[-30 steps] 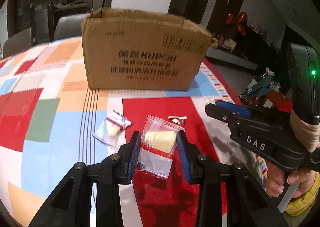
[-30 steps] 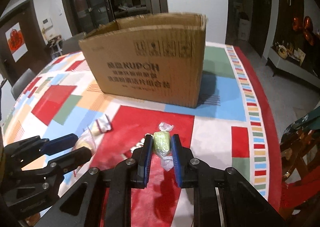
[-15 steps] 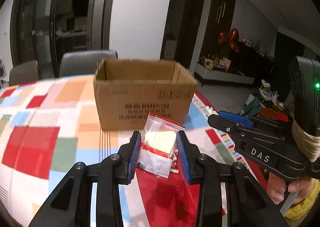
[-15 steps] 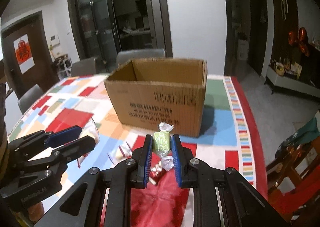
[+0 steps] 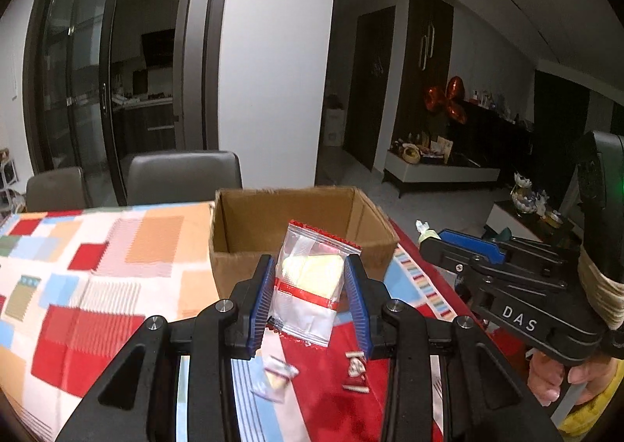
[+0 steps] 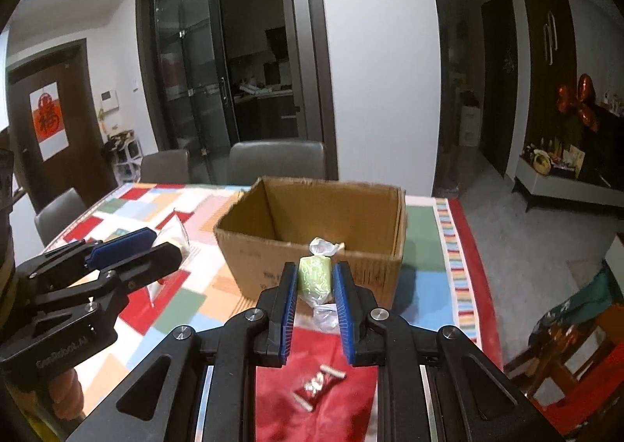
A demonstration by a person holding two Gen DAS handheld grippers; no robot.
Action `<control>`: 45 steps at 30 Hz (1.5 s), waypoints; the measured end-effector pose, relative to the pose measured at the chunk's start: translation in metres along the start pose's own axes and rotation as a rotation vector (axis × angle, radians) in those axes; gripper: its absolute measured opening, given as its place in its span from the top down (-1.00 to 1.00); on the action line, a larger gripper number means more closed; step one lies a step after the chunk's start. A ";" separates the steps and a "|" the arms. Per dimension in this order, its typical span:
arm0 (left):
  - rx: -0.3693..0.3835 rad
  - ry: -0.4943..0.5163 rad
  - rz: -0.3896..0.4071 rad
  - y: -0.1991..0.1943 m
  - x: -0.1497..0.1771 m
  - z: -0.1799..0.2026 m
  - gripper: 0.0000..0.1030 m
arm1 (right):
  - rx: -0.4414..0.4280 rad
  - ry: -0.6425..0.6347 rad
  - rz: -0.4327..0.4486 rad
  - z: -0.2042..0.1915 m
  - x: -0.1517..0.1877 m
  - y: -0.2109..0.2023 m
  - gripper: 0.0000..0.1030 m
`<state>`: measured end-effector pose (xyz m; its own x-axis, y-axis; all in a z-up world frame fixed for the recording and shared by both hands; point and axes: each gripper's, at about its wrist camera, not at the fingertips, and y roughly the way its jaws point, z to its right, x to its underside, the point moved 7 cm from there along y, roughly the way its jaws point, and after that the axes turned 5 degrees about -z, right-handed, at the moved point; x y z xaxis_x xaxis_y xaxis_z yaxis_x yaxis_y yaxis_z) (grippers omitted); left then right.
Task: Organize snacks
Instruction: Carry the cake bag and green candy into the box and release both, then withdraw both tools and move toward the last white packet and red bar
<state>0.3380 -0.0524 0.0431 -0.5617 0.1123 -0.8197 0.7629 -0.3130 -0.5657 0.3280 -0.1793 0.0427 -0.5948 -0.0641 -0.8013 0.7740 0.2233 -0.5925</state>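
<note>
My left gripper (image 5: 308,288) is shut on a clear snack packet with a red stripe and a yellow cake inside (image 5: 308,282), held in the air in front of the open cardboard box (image 5: 296,216). My right gripper (image 6: 315,284) is shut on a green candy in a clear wrapper (image 6: 314,278), also held up before the box (image 6: 312,216). The right gripper shows at the right of the left wrist view (image 5: 460,243); the left gripper shows at the left of the right wrist view (image 6: 136,247). The box's inside looks bare where visible.
On the patchwork tablecloth (image 5: 89,286) lie a small clear packet (image 5: 275,377) and a red wrapped candy (image 5: 355,370), the latter also in the right wrist view (image 6: 318,385). Grey chairs (image 6: 277,161) stand behind the table. The table's right edge is close (image 6: 479,286).
Both grippers have risen from the table with their snacks and now look over the box's rim into it. The box appears smaller and lower in both views.
</note>
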 end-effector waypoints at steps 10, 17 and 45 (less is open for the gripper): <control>-0.019 0.035 0.013 0.017 -0.050 -0.013 0.30 | 0.018 -0.002 -0.010 0.006 -0.038 0.018 0.60; -0.004 0.016 -0.045 0.054 -0.075 -0.027 0.30 | 0.046 -0.004 -0.029 0.013 -0.057 0.042 0.60; -0.085 0.023 -0.130 0.100 -0.052 -0.042 -0.24 | 0.105 0.052 -0.106 0.024 -0.046 0.083 0.03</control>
<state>0.4567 -0.0501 0.0252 -0.6510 0.1691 -0.7400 0.7087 -0.2138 -0.6723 0.4250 -0.1808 0.0280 -0.6823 -0.0312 -0.7304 0.7235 0.1146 -0.6808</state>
